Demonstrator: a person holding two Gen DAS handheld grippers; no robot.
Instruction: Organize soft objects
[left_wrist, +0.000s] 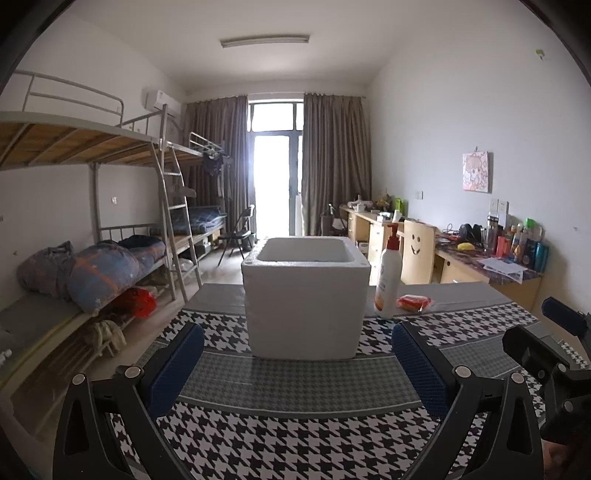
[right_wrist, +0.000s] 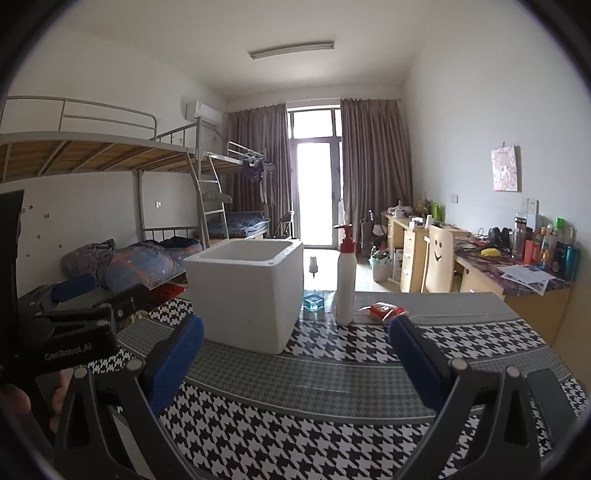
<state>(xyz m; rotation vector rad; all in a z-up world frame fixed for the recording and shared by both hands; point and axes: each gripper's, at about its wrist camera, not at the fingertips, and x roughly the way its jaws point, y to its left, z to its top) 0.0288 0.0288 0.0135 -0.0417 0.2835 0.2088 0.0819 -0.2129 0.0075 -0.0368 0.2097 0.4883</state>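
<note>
Right wrist view catches "GenRobot.AI" printed on the left gripper (right_wrist: 74, 295) at the frame's edge. Both the left gripper and the right gripper (right_wrist: 295, 354) hover with blue pads spread wide, holding nothing. A red soft packet (right_wrist: 384, 311) lies flat on the houndstooth tablecloth (right_wrist: 295, 435), its long axis running left to right, just beside an upright white pump bottle (right_wrist: 345, 273). An open-topped white foam box (right_wrist: 243, 291) stands left of the bottle. Bunk beds (right_wrist: 110, 155) line the left wall, desks (right_wrist: 517, 273) the right.
</note>
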